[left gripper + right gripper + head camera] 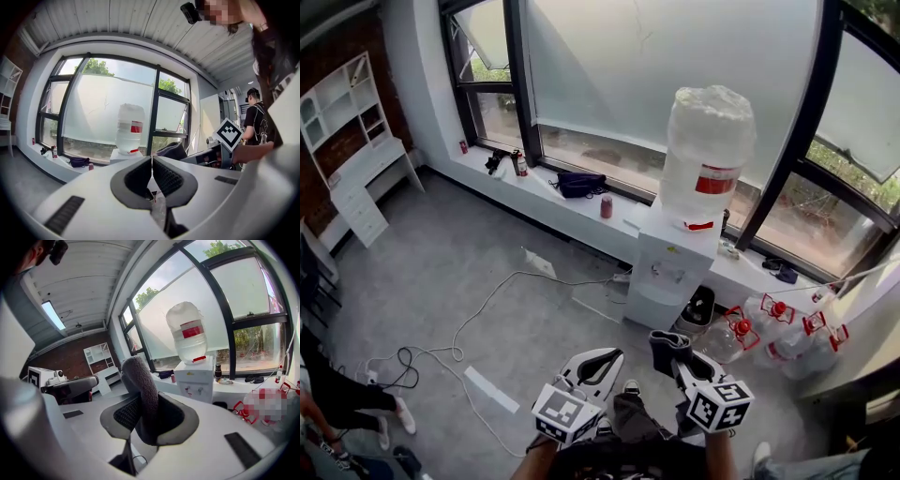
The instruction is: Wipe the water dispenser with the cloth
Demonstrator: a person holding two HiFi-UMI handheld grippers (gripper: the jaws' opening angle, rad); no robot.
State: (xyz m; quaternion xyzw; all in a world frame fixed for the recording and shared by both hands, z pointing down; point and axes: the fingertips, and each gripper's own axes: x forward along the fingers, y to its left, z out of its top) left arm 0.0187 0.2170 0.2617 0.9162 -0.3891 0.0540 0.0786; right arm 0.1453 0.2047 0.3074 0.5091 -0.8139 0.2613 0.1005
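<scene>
The white water dispenser (667, 264) stands by the window sill with a big clear bottle (706, 155) on top. It also shows in the left gripper view, where the dispenser (126, 154) is far ahead, and in the right gripper view, where the dispenser (196, 379) stands to the right. My right gripper (672, 353) is shut on a dark grey cloth (142, 387) that sticks up from the jaws, well short of the dispenser. My left gripper (598, 365) is shut with nothing in it, jaws touching.
Several empty water bottles with red caps (773, 330) lie on the floor right of the dispenser. A white cable (487, 309) trails over the grey floor. A dark bag (579, 184) and a can (607, 206) sit on the sill. A white shelf desk (352, 150) stands far left. Another person (257, 124) stands at the right.
</scene>
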